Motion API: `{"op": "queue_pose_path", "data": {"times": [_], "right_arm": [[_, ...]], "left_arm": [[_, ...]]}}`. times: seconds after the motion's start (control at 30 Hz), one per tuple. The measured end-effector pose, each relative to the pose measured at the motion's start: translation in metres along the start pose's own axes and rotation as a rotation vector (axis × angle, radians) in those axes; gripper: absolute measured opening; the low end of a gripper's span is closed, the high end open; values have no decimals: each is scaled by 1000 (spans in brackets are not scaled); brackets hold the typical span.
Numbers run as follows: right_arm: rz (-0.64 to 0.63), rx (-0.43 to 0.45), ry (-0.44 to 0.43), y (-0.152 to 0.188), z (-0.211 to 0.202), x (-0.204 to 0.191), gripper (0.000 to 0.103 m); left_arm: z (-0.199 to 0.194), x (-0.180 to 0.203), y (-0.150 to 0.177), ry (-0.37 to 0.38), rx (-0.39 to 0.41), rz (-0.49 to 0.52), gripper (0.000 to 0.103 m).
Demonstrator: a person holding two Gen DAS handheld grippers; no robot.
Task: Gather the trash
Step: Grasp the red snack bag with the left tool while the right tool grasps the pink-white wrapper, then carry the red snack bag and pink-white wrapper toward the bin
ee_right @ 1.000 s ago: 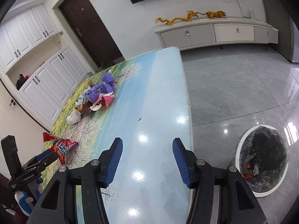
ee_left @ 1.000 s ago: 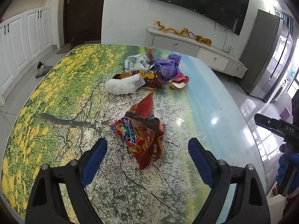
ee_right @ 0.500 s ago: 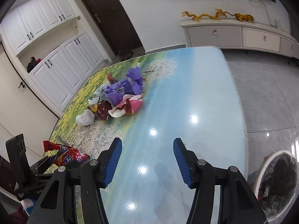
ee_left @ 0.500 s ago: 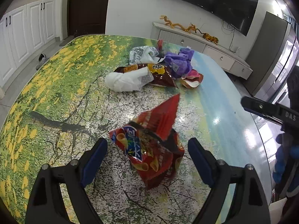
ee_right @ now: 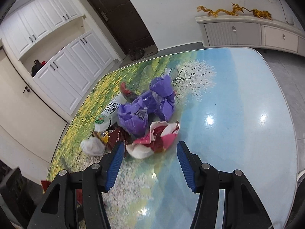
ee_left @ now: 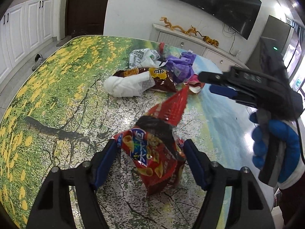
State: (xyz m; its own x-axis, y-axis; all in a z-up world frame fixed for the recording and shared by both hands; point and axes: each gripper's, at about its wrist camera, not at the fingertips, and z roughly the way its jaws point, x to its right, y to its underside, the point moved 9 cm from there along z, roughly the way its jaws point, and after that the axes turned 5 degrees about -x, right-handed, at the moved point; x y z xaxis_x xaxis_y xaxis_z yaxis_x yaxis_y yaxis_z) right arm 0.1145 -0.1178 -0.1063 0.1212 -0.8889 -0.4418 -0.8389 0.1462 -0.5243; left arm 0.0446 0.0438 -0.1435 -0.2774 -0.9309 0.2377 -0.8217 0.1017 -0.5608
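A red snack bag [ee_left: 152, 156] stands crumpled on the printed table [ee_left: 57, 99], between the fingers of my left gripper [ee_left: 150, 148]. The jaws are closing and the blue pads [ee_left: 106, 158] just reach the bag's sides without squeezing it. My right gripper [ee_right: 148, 152] is open and empty, low over the table. Just beyond its tips lies a pink and white wrapper [ee_right: 158, 139]. Behind that sit a purple bag [ee_right: 144, 110], a brown snack bag [ee_left: 162, 78] and a white crumpled bag [ee_right: 92, 146]. A blue-gloved hand [ee_left: 274, 152] carries the right gripper [ee_left: 207, 84].
The blue half of the table [ee_right: 238, 133] to the right of the pile is bare and glossy. White cupboards [ee_right: 63, 76] and a dark door [ee_right: 122, 19] stand past the far edge. A low white sideboard [ee_right: 247, 32] runs along the wall.
My left gripper's jaws have narrowed around the red bag, which is now closer. My right gripper has swung left from the table's edge and the floor bin to face the trash pile.
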Motion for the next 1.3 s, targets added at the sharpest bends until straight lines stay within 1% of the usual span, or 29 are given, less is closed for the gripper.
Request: {"op": "queue_pose_path", "data": {"times": [0.1, 0.17, 0.23, 0.27, 0.33, 0.37, 0.4, 0.57, 0.67, 0.8, 0.9, 1.1, 1.3], "right_arm": [[36, -1, 13, -5, 8, 5, 55], [42, -13, 38, -6, 11, 8, 47], [49, -30, 51, -6, 17, 10, 45], [46, -34, 59, -5, 19, 11, 43], [29, -36, 68, -4, 20, 8, 39], [26, -37, 66, -4, 21, 7, 34], [24, -39, 63, -3, 21, 6, 32], [2, -34, 60, 0, 18, 2, 26], [-8, -29, 44, 7, 10, 0, 26], [-22, -18, 35, 20, -8, 3, 25], [-12, -8, 20, 30, -21, 4, 25], [6, 11, 10, 56, -52, 15, 25], [27, 45, 23, 75, -85, 33, 25]], "left_arm": [[0, 2, 0, 9, 0, 7, 69], [0, 2, 0, 17, 2, 4, 68], [0, 2, 0, 24, 4, 0, 67], [0, 2, 0, 29, 4, 1, 59], [-1, 4, 1, 34, 3, 8, 57], [0, 5, 2, 36, 1, 13, 54], [0, 7, 2, 39, -1, 19, 50], [0, 10, 4, 66, -9, 22, 41], [-1, 10, 5, 81, -15, 12, 37], [-6, 13, 9, 83, -15, 18, 33], [-11, 14, 15, 92, -18, 14, 29], [-23, 22, 26, 95, -24, 27, 26], [-38, 34, 29, 97, -15, 46, 26]]}}
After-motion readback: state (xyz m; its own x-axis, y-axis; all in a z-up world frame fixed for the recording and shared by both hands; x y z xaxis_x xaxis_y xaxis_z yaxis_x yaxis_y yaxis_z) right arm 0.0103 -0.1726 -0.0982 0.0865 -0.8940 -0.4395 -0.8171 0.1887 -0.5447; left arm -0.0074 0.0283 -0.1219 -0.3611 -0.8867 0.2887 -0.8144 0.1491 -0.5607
